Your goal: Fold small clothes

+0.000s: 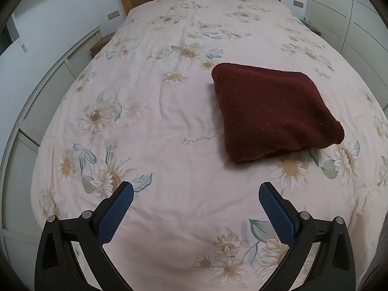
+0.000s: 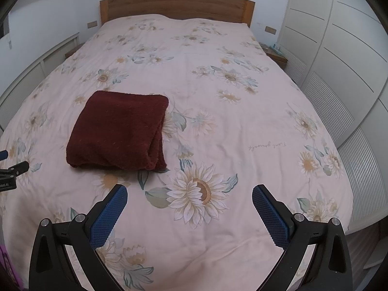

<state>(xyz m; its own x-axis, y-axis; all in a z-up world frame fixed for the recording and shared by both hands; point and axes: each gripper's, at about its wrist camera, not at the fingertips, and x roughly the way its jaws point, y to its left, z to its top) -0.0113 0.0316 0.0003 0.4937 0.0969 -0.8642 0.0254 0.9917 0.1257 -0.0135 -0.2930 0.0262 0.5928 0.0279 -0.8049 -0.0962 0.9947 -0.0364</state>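
Folded maroon garment (image 1: pixel 274 111) lies mid-bed on floral bedspread (image 1: pixel 169 126), nearer foot edge. Left tongs (image 1: pixel 196 194) wide, empty; right tongs (image 2: pixel 189 195) wide, empty.

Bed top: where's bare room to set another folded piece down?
Nearly all of the floral bedspread is bare. Widest patches: between the folded maroon garment and the headboard, and the spread toward the wardrobe. Both open grippers, left and right, hover over bare spread. Nothing crowded.
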